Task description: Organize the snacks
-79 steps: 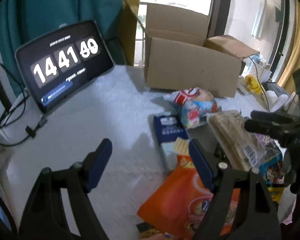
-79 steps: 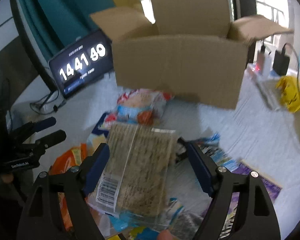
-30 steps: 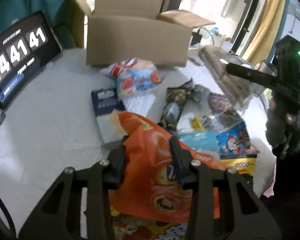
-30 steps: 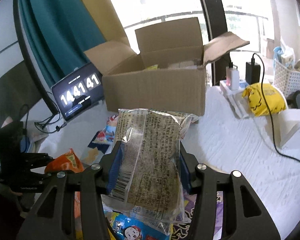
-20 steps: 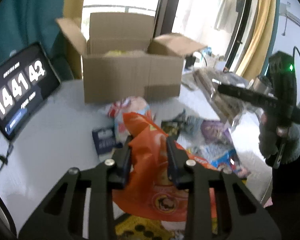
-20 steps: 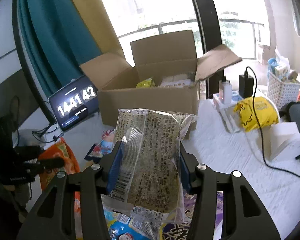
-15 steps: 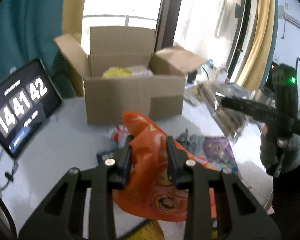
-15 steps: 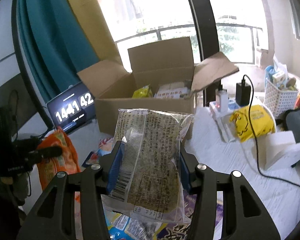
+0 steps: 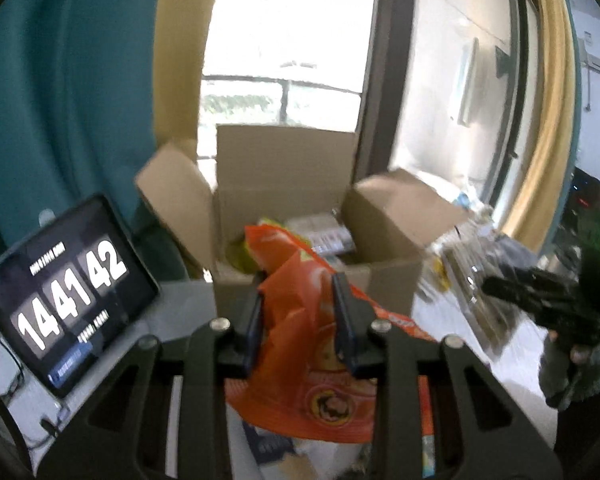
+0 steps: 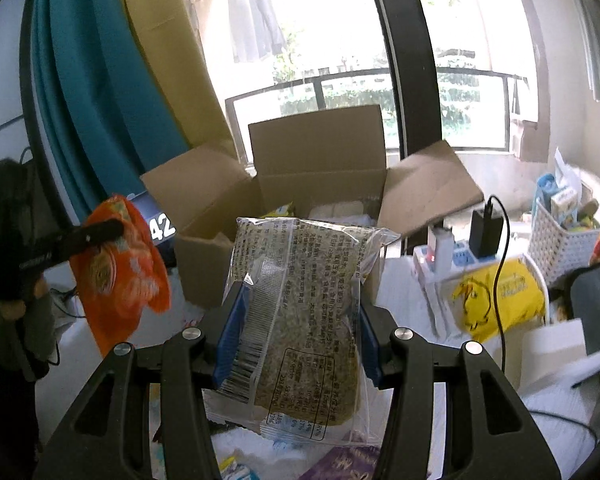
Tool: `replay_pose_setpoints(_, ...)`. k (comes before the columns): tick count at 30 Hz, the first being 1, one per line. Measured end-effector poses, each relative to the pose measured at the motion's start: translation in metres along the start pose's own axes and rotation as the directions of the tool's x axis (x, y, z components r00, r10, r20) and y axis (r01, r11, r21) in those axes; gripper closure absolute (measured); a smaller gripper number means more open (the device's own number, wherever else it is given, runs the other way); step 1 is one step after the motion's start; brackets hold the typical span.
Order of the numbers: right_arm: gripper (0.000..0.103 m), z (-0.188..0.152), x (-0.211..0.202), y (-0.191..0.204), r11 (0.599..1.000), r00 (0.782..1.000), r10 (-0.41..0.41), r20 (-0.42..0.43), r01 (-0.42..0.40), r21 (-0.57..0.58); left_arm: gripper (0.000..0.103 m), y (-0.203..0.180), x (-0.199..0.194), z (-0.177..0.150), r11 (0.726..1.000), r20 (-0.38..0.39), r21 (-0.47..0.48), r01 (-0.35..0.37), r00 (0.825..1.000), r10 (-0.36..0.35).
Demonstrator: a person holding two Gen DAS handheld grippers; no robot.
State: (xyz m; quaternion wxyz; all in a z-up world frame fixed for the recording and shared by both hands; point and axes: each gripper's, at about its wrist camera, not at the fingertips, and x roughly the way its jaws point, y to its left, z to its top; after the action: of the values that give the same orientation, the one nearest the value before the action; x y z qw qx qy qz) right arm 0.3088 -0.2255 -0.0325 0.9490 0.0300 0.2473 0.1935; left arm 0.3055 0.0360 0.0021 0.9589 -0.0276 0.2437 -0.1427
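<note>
Tablet clock (image 9: 66,300) left; white basket (image 10: 566,240) right.

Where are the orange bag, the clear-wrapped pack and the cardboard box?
orange bag (image 9: 300,312): left wrist view, crumpled upper half.
clear-wrapped pack (image 10: 300,312): right wrist view, printed back.
cardboard box (image 10: 316,148): right wrist view, raised rear flap.

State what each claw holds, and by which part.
Left claw: orange bag, pinched near its top. Right claw: clear packet, gripped across its middle.
</note>
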Motion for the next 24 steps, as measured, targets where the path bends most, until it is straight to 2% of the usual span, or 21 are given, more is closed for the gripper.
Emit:
replay_pose_setpoints(8, 0.050, 0.026, 0.000, -0.013, 0.999, 0.998, -0.036, 0.060, 0.038, -0.018, 0.070, 0.001, 0.026, 0.038, 0.999, 0.093, -0.017, -0.042, 0.995, 0.044)
replay_pose_setpoints(14, 0.050, 0.043, -0.003, -0.027, 0.997, 0.993, -0.069, 0.098, 0.073, -0.030, 0.070, -0.019, 0.057, 0.058, 0.999, 0.131, -0.002, -0.050, 0.990, 0.050)
replay_pose_setpoints(24, 0.050, 0.051, -0.008, -0.053, 0.993, 0.984, -0.115, 0.138, 0.117, -0.010, 0.070, -0.052, 0.123, 0.071, 0.999, 0.125, 0.002, -0.032, 0.992, 0.031)
